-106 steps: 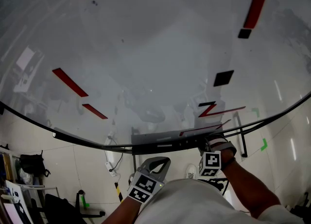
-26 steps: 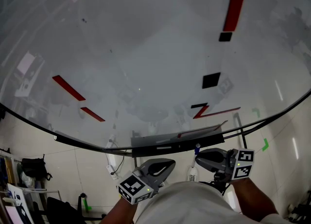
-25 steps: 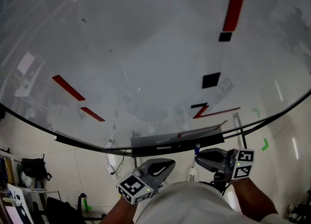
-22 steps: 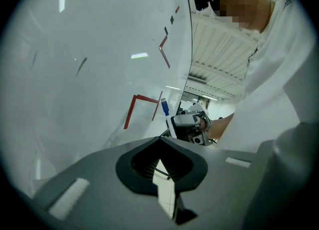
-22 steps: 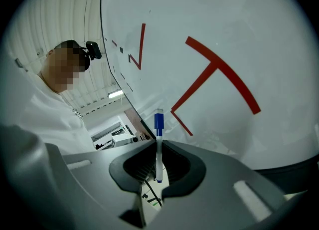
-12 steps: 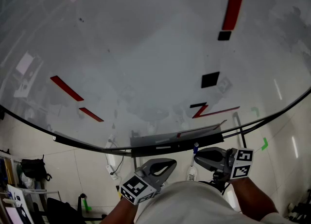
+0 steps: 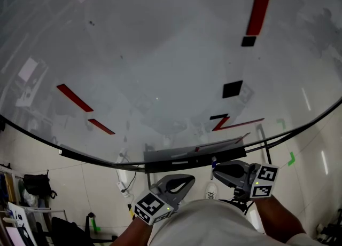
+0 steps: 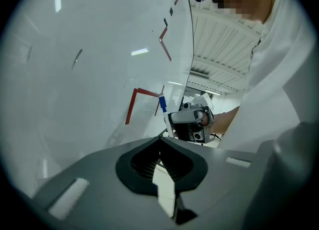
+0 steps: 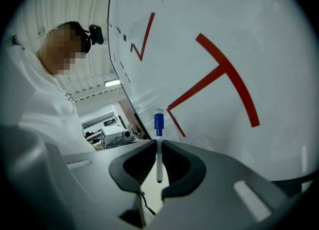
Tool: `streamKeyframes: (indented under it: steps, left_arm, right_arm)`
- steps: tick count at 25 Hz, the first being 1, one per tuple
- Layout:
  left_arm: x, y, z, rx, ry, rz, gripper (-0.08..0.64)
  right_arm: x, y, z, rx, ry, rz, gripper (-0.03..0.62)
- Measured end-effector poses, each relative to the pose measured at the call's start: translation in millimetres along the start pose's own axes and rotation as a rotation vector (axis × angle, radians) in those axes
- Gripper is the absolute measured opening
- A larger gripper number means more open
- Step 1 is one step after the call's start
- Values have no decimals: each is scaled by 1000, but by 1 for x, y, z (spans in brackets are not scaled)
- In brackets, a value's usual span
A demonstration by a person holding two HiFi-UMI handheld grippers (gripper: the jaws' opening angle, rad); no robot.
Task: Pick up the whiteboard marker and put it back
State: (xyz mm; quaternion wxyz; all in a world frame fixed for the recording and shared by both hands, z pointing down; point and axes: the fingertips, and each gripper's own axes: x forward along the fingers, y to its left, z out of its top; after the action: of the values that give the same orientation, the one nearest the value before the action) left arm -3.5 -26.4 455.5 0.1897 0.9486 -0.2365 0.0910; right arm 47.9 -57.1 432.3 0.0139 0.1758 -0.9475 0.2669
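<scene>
Right tool point(image 9: 158, 146): its jaws are pressing in from both sides on the whiteboard marker point(image 9: 158, 144), pinching the white barrel so that only the pen's width is keeping them apart.
Left tool point(image 8: 160, 141): its jaws are resting pressed together at the tips, with nothing between them; it is hanging low in front of the person's white shirt point(image 7: 214, 221), well short of the board.
Marker's place: it is sitting between the right tool's jaws, out in the air just below the tray point(image 7: 184, 158) that is running along the whiteboard's lower edge. It is not lying in the tray.
Marker's look: a slim white barrel wearing a blue cap point(image 9: 158, 122). The cap is poking out past the jaw tips toward the board, and the small blue butt end is showing back inside the jaws. Whether the cap is touching the board, I cannot tell.
Seen from the left tool: the right tool is holding the pen nearly upright, cap uppermost.
Whiteboard point(image 7: 160, 53): it is filling the view ahead, carrying red strokes point(image 7: 76, 97) at left and right and two small black squares point(image 7: 232, 88).
Spacing: the two tools are hovering side by side, apart from one another.
</scene>
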Motion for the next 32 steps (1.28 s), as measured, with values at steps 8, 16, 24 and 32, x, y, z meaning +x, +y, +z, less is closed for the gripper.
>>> streamKeyframes:
  steps: [8,16,24,32]
  left_arm:
    - [0,2,2,-11,-8,10,17]
    - [1,8,-10,-48,27,45,17]
    - [-2,9,-8,-53,24,52,17]
    - [0,7,-11,-46,42,45,17]
  right_arm:
    - [4,-11,-5,-306,122,-167,38]
    - [2,-26,-7,-478,214,-272,38]
    - [0,-34,-21,-746,390,-358,38]
    - [2,-39,-36,-1040,592,-385,38]
